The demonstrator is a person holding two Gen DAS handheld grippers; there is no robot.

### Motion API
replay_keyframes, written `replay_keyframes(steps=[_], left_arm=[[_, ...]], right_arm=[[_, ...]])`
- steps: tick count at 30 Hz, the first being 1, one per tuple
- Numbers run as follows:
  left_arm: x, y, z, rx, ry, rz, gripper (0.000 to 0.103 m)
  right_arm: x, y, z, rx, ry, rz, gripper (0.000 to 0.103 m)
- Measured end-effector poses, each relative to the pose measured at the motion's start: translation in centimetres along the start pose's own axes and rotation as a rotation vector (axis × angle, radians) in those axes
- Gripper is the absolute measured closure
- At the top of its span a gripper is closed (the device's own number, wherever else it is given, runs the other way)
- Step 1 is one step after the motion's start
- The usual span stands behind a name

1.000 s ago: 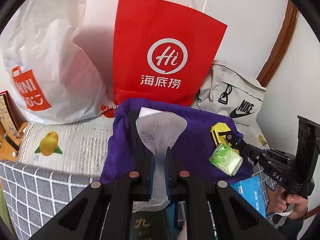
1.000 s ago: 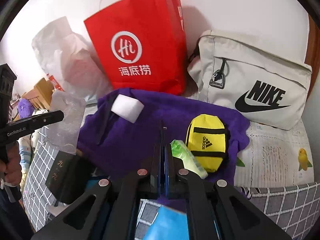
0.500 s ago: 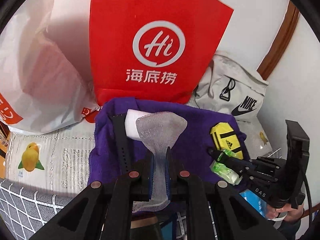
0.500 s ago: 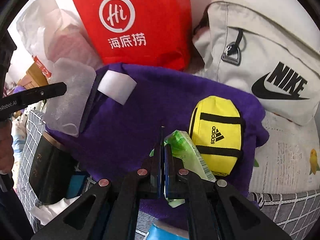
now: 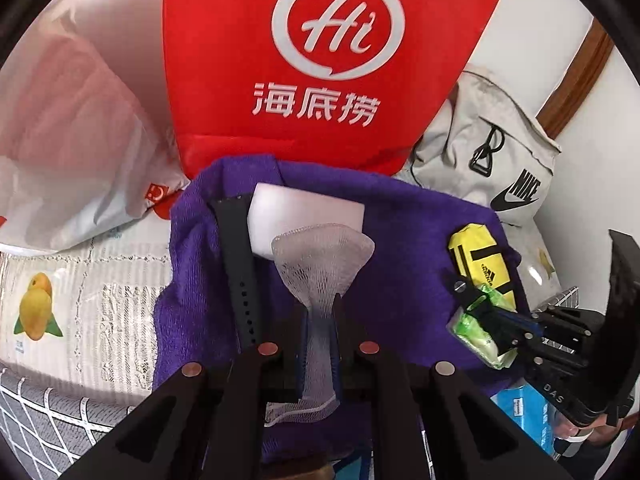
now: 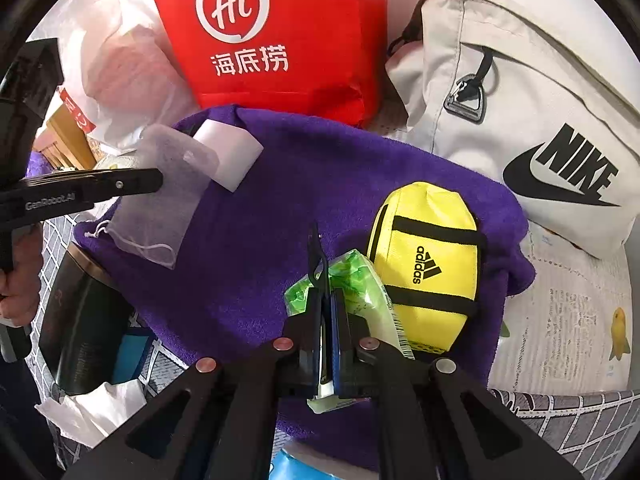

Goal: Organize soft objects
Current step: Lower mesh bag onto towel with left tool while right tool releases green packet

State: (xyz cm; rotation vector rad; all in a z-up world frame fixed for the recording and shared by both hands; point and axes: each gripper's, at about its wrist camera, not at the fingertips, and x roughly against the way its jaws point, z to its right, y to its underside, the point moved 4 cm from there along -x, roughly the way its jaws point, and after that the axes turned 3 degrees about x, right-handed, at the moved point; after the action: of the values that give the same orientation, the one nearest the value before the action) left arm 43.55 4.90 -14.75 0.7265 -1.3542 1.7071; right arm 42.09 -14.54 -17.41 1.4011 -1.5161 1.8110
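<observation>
My left gripper (image 5: 320, 305) is shut on the neck of a white mesh pouch (image 5: 322, 258), which fans out above the purple towel (image 5: 404, 248). From the right wrist the pouch (image 6: 168, 200) hangs off that gripper (image 6: 154, 182). Just beyond it on the towel lie a white foam block (image 5: 308, 210) and a black strap (image 5: 240, 268). My right gripper (image 6: 320, 260) is shut, its fingers lying over a green packet (image 6: 356, 280) beside the yellow Adidas pouch (image 6: 428, 264). The left wrist view shows that gripper (image 5: 462, 286) on the packet (image 5: 476, 332); nothing is clearly pinched between its jaws.
A red paper bag (image 5: 328, 64) stands behind the towel, with a white plastic bag (image 5: 68, 152) to its left and a grey Nike bag (image 6: 520, 112) to its right. A black box (image 6: 80, 320) and blue packs lie at the towel's near edge on checked bedding.
Both grippers have sunk towards the purple towel. The left carried the mesh pouch forward over the foam block. The right gripper's shut fingers came down onto the green packet.
</observation>
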Motion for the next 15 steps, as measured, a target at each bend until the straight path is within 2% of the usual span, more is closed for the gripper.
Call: replay_keyframes(steps=[7, 11, 13, 15], left_arm=[[-1.3, 0.0, 0.3, -0.019, -0.036, -0.027, 0.093], [-1.9, 0.0, 0.8, -0.034, -0.043, -0.036, 0.09], [-1.8, 0.0, 1.0, -0.044, -0.051, -0.037, 0.07], [-1.4, 0.0, 1.4, -0.058, -0.063, -0.023, 0.059]], right_arm=[[0.1, -0.2, 0.3, -0.017, 0.007, 0.003, 0.096], [0.7, -0.3, 0.6, -0.026, 0.018, 0.015, 0.089], [1.1, -0.3, 0.7, -0.027, 0.03, 0.021, 0.085], [1.4, -0.4, 0.7, -0.028, 0.034, 0.028, 0.073]])
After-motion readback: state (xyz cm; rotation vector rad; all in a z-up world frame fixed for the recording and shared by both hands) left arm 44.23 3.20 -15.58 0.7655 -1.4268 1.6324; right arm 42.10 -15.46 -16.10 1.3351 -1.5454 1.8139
